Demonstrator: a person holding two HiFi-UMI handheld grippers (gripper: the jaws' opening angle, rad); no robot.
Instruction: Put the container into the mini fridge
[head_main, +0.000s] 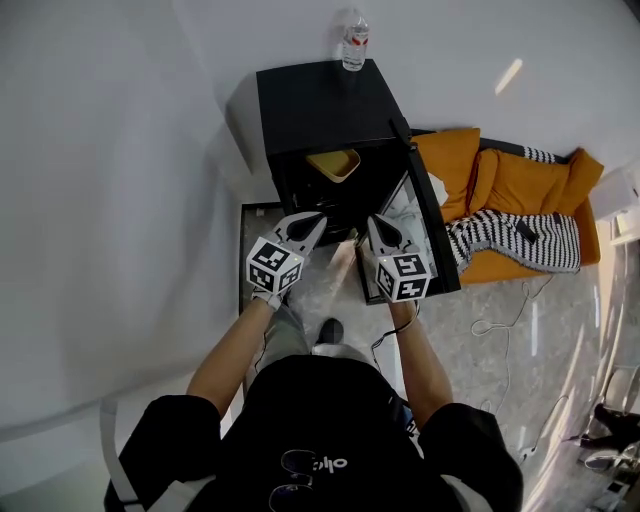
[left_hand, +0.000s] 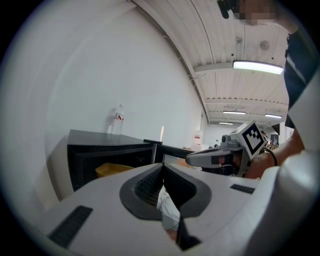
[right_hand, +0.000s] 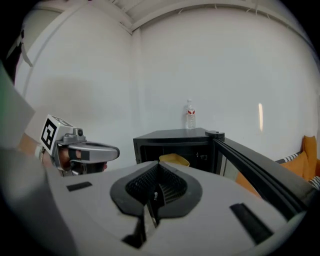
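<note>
The yellow container sits inside the open mini fridge — it looks light, stiff, somewhat slippery (its rim seems the best hold) — while the left gripper and right gripper, in front of it, have fingers clenched on nothing.

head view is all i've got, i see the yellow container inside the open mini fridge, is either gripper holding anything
Observer: Not the right one. In the right gripper view, the right gripper has its jaws shut together with nothing between them.
Operator: ok and the left
Observer: Same there. In the left gripper view, the left gripper has its jaws closed on each other, with nothing in them.
</note>
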